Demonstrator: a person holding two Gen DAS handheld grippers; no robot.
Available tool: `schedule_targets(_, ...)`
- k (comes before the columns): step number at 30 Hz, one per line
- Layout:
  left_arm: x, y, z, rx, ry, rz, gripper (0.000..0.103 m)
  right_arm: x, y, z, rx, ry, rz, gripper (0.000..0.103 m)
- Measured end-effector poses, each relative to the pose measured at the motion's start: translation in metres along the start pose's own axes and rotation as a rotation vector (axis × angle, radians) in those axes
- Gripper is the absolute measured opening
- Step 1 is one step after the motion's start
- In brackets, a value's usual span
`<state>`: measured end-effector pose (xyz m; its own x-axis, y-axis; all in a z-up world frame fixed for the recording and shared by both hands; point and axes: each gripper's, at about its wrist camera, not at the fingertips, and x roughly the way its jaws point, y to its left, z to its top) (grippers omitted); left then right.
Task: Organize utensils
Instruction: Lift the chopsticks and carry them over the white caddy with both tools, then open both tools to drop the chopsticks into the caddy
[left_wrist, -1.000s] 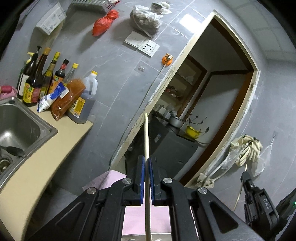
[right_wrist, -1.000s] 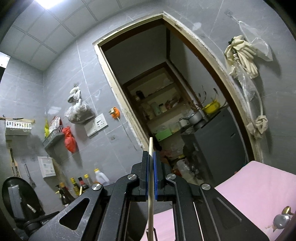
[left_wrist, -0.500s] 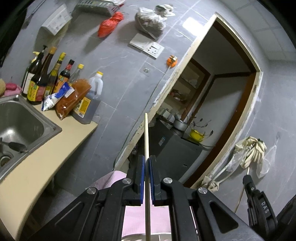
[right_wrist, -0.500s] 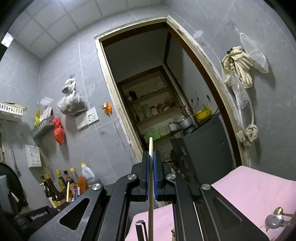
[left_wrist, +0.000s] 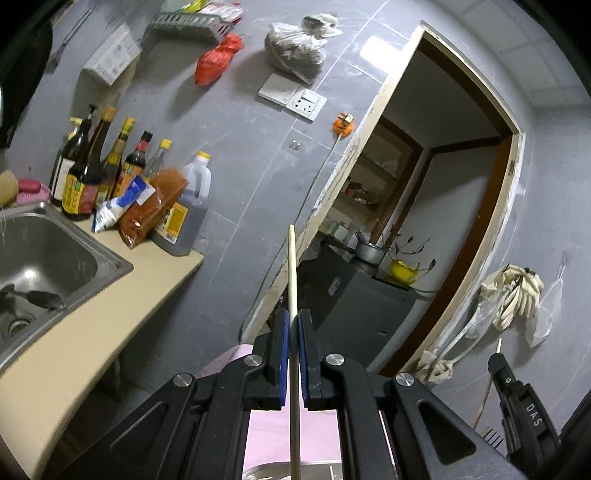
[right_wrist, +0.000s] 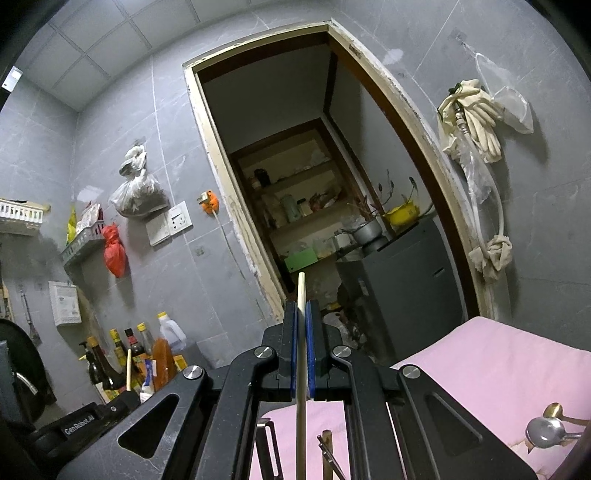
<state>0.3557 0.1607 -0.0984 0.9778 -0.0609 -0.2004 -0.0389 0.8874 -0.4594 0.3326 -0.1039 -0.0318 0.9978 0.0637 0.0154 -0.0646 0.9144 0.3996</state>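
Both chopsticks (left_wrist: 293, 332) (right_wrist: 301, 350) run off the bottom edge, lower ends unseen

We see the right hand-held gripper (right_wrist: 302, 314) clamped on a pale wooden chopstick (right_wrist: 301, 295) that stands upright between its blue pads (right_wrist: 294, 343). Below it lies a pink cloth (right_wrist: 480, 369), with a metal spoon (right_wrist: 545, 432) near its right edge.
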Motion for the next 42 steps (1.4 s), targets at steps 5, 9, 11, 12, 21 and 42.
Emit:
schedule_targets(5,-0.006,-0.003,-0.003,0.037,0.009,0.008,0.005,-0.001,-0.002,-0.001,-0.015,0.033,0.022,0.004)
schedule_targets(9,-0.009,-0.003,-0.004,0.049,0.041,0.001,0.005,-0.002,-0.003,0.0,-0.029,0.067,0.042,0.004)
schedule_targets(11,-0.009,-0.002,-0.003,0.058,0.069,-0.005,0.006,-0.003,-0.003,0.0,-0.037,0.087,0.05,0.004)
schedule_targets(12,-0.01,-0.001,-0.003,0.06,0.082,-0.009,0.006,-0.003,-0.003,0.0,-0.039,0.093,0.051,0.005)
schedule_targets(21,-0.015,0.006,0.006,0.07,0.179,-0.046,0.024,-0.017,-0.001,0.004,-0.04,0.142,0.07,0.026)
schedule_targets(42,-0.08,-0.062,0.036,0.205,0.16,0.008,0.085,-0.075,-0.029,0.082,-0.151,0.182,-0.009,0.062)
